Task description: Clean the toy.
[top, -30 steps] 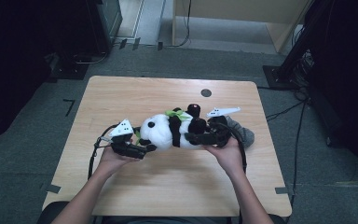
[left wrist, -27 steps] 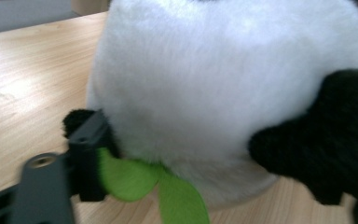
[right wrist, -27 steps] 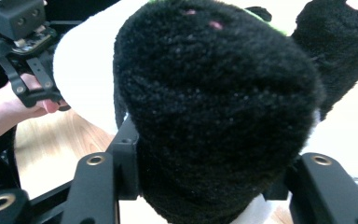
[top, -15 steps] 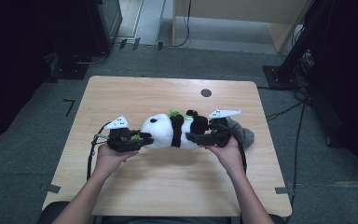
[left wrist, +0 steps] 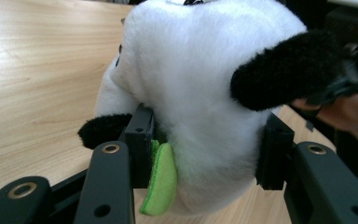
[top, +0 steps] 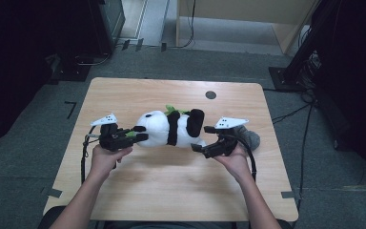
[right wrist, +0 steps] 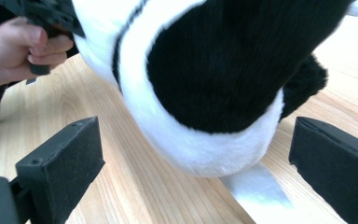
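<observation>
A black-and-white panda plush (top: 171,129) lies on its side across the middle of the wooden table (top: 171,191), a green leaf (top: 171,109) on it. My left gripper (top: 140,136) holds its left end. In the left gripper view the jaws have just closed, and the pads (left wrist: 140,135) press into the white fur (left wrist: 191,93) beside a green felt piece (left wrist: 161,182). My right gripper (top: 201,139) is at the plush's right end. Its jaws have just opened wide, and the black-and-white end (right wrist: 205,70) sits between the pads (right wrist: 60,163), touching neither.
A grey soft object (top: 250,136) lies on the table just right of my right gripper. A small black round hole (top: 210,94) sits near the table's far edge. A white tag (right wrist: 256,191) lies flat under the plush. Dark equipment and cables surround the table.
The left gripper closed on the plush's left end and drew slightly left. The right gripper let go of the other end, opened and sank a little. The plush now lies stretched out.
</observation>
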Demonstrator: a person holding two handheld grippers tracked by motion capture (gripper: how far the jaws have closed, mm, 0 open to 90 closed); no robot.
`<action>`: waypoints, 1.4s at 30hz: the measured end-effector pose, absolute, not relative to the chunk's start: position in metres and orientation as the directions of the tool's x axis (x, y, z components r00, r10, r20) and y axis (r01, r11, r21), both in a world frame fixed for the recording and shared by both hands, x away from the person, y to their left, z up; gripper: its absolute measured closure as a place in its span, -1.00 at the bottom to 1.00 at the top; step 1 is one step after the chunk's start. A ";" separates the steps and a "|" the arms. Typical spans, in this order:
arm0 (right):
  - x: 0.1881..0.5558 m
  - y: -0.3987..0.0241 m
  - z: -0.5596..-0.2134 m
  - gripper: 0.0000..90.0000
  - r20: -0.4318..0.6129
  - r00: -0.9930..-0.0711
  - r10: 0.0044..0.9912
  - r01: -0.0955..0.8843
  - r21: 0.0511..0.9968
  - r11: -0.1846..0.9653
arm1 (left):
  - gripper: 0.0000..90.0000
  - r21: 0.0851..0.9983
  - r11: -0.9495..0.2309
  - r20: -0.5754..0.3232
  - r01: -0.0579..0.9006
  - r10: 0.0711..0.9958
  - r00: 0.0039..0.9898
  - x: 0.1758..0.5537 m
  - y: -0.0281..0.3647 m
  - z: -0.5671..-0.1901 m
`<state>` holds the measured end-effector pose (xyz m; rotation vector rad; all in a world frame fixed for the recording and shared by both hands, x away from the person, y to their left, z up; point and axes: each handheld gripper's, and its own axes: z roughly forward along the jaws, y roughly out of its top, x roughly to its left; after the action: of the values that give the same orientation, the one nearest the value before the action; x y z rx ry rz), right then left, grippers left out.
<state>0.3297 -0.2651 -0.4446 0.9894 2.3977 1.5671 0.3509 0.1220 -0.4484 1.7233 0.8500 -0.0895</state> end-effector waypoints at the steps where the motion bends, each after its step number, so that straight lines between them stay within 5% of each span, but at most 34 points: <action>1: 0.330 -0.263 -0.447 -0.94 0.249 -0.783 0.570 0.455 0.854 0.253 | 0.13 0.816 -0.076 -0.472 0.573 0.483 0.738 0.350 0.122 -0.447; 9: 0.323 -0.246 -0.450 -0.82 0.117 -0.798 0.592 0.367 0.873 0.322 | 0.11 0.800 -0.048 -0.524 0.598 0.431 0.735 0.349 0.118 -0.445; 14: 0.320 -0.242 -0.448 -0.46 0.039 -0.782 0.622 0.339 0.864 0.373 | -0.07 0.790 -0.064 -0.524 0.609 0.445 0.726 0.350 0.114 -0.448; 21: 0.321 -0.248 -0.440 -0.29 0.102 -0.760 0.642 0.400 0.852 0.337 | -0.45 0.829 -0.088 -0.461 0.552 0.451 0.764 0.348 0.110 -0.449; 30: 0.324 -0.256 -0.434 -0.26 0.245 -0.720 0.650 0.503 0.829 0.245 | -0.50 0.853 -0.161 -0.391 0.497 0.434 0.812 0.346 0.109 -0.451; 39: 0.329 -0.267 -0.434 -0.25 0.405 -0.658 0.635 0.606 0.786 0.127 | -0.49 0.858 -0.408 -0.110 0.312 0.448 0.887 0.333 0.092 -0.457; 42: 0.329 -0.270 -0.433 -0.25 0.421 -0.646 0.636 0.615 0.782 0.107 | -0.44 0.836 -0.440 -0.104 0.327 0.459 0.883 0.332 0.087 -0.460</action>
<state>0.3292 -0.2696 -0.4332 1.3118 2.3217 1.6212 0.3321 0.0868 -0.4597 2.0677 0.5678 0.1693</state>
